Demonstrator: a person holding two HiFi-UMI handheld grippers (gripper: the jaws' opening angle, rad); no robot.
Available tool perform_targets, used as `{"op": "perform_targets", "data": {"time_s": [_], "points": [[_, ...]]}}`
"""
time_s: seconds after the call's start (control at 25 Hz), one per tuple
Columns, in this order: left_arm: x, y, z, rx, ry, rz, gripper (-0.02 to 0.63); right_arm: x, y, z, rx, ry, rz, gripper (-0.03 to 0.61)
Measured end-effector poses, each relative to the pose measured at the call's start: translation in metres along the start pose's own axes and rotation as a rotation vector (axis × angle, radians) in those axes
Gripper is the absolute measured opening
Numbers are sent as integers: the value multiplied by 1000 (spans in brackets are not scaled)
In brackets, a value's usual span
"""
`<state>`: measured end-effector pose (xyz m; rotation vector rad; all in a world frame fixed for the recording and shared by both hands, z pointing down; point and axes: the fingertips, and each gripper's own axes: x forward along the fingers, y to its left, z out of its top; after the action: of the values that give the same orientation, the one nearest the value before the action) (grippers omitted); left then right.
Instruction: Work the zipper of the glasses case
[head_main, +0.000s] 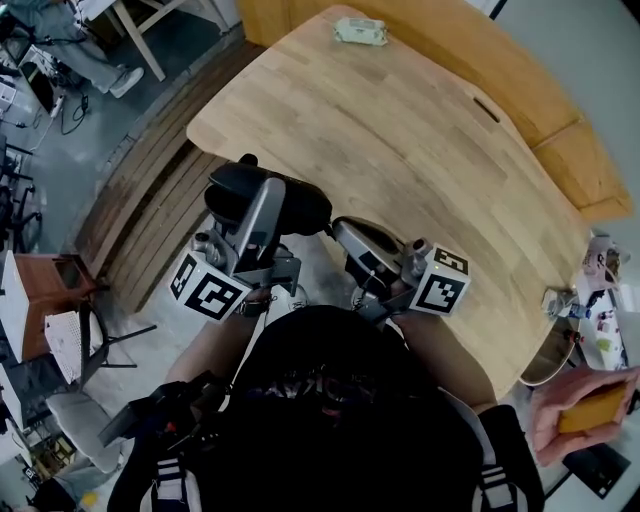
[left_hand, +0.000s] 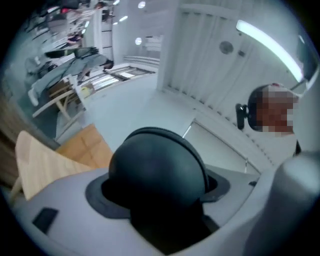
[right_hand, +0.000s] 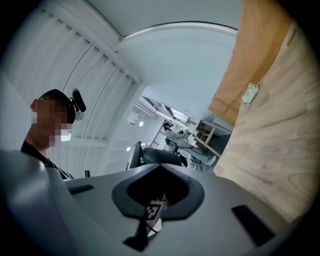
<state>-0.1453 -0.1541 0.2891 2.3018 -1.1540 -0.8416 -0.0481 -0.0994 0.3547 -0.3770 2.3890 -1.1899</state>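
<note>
Wooden table (head_main: 400, 130), perhaps tissue packet (head_main: 359, 31)

- A glasses case (head_main: 300, 207) is shown: black and matte, with a smooth, domed shell.
- It is held in the air, clamped between the jaws of the left gripper (head_main: 262, 205), just off the near edge of the wooden table (head_main: 400, 140).
- In the left gripper view, a thin ridge is seen curving around its rounded end; whether the zipper is open cannot be told.
</note>
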Motion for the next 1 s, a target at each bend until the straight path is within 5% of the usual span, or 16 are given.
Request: {"op": "perform_targets", "data": {"time_s": [0.12,0.2,0.36,0.56,0.64,0.88,1.0], "points": [[5,-24,-2,219,29,-51,373,1,-4,-1,-22,14,-34,15],[5,-28,-2,257,31,-54,373,1,-3,-1,-48,14,-43,15],[3,11,-1,-144,-16,19,373,-1,6,11,23,-59,35,15],[-4,31,-7,-302,-44,69,373,2,2,6,9,-39,-6,15],[-5,29,-9,-201,-17,87,373,1,-5,4,10,-33,-52,15],[0,-12,-24,354,98,43,373,17,14,-7,-150,50,-43,15],[-2,-19,-27,429,125,23,373,20,17,-8,-116,50,-15,15]]}}
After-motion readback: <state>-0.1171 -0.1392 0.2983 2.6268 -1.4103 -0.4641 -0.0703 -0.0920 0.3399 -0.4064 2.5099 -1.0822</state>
